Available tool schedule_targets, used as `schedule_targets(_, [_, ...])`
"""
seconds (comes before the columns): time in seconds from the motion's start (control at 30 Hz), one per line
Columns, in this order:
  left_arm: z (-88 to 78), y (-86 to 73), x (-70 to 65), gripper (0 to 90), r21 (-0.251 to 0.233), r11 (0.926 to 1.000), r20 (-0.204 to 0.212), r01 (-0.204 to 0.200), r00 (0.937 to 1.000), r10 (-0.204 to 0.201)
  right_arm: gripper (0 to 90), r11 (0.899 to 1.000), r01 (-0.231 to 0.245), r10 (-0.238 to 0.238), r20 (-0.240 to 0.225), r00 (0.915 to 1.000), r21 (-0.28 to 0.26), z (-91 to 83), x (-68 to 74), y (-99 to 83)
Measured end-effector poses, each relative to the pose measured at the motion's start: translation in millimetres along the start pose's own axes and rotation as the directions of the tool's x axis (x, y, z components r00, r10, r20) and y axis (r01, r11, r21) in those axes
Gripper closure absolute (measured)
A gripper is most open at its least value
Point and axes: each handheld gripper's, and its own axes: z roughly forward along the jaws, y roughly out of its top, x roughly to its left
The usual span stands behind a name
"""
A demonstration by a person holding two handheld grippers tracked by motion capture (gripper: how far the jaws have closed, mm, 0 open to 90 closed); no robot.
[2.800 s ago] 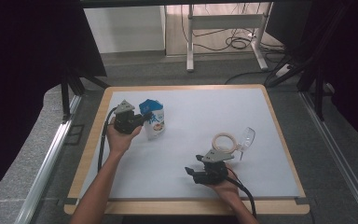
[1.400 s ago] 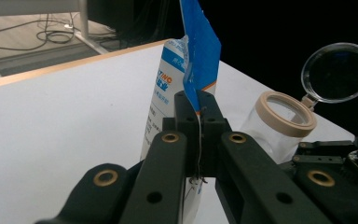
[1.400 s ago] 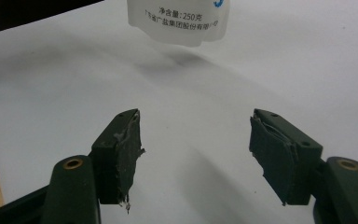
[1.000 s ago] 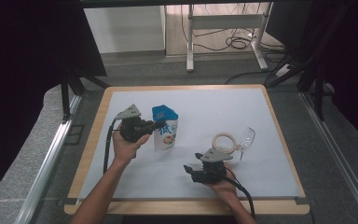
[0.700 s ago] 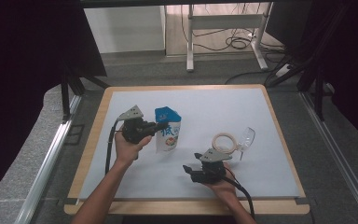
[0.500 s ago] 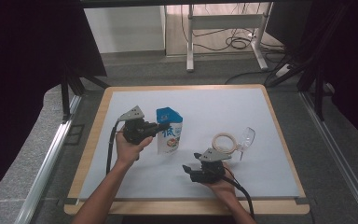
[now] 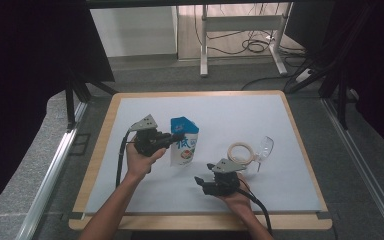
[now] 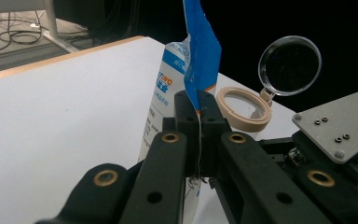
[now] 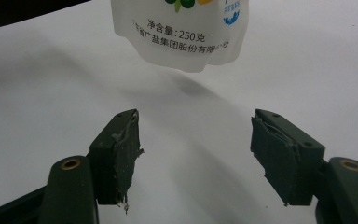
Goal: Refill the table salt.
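Upright white-and-blue pouch point(image 7: 184, 146), lifted off table

Wood-edged table point(image 7: 105, 150), white mat point(image 7: 230, 115) on top; beige round container point(image 7: 240, 152), clear lid open, right of centre

The soft plastic pouch point(image 7: 183, 146) is white with a bright blue top band; in the left gripper view its side carries blue and orange lettering, and in the right gripper view its rounded bottom edge shows dark printed characters, a patch of green and yellow, and small blue writing. The round beige plastic ring point(image 7: 240, 152) frames a clear pane, and the clear round lid point(image 7: 265, 148) beside it is colourless. The flat white worktop point(image 7: 280, 125) has a light wooden border. The left gripper point(image 7: 172, 140) and the right gripper point(image 7: 198, 182) are both black with brass-coloured rivets, each topped by a grey three-cornered plate; the right gripper's fingers point(image 9: 121, 151) look dark grey-green.
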Motion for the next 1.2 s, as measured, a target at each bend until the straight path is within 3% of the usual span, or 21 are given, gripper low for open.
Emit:
schedule_targets(0.4, [-0.1, 5.4, -12.3, 90.0, -0.01, 0.9999, 0.035, -0.005, 0.9994, 0.005, 33.4, 1.0, 0.023, -0.024, 0.018, 0.9996, 0.006, 7.5, 6.2, 4.2])
schedule_targets(0.63, [-1.2, 12.2, -22.9, 90.0, -0.019, 0.9998, 0.062, -0.008, 0.9981, 0.009, 33.3, 1.0, 0.015, -0.015, 0.049, 0.9987, -0.008, 13.3, 6.0, 9.3])
schedule_targets(0.87, [2.0, 15.8, -33.1, 90.0, -0.017, 0.9997, 0.1, -0.016, 0.9948, 0.018, 33.0, 1.0, 0.029, -0.029, 0.07, 0.9972, -0.007, 17.3, 10.5, 12.6])
schedule_targets(1.0, [2.1, 17.6, -38.8, 90.0, -0.016, 0.9995, 0.111, -0.026, 0.9935, 0.028, 31.9, 0.998, 0.058, -0.057, 0.105, 0.9928, -0.005, 15.5, 17.5, 15.4])
schedule_targets(1.2, [-1.9, 19.4, -43.8, 90.0, -0.02, 0.9994, 0.129, -0.028, 0.9912, 0.031, 31.5, 0.998, 0.034, -0.029, 0.119, 0.9925, -0.043, 15.6, 12.1, 14.3])
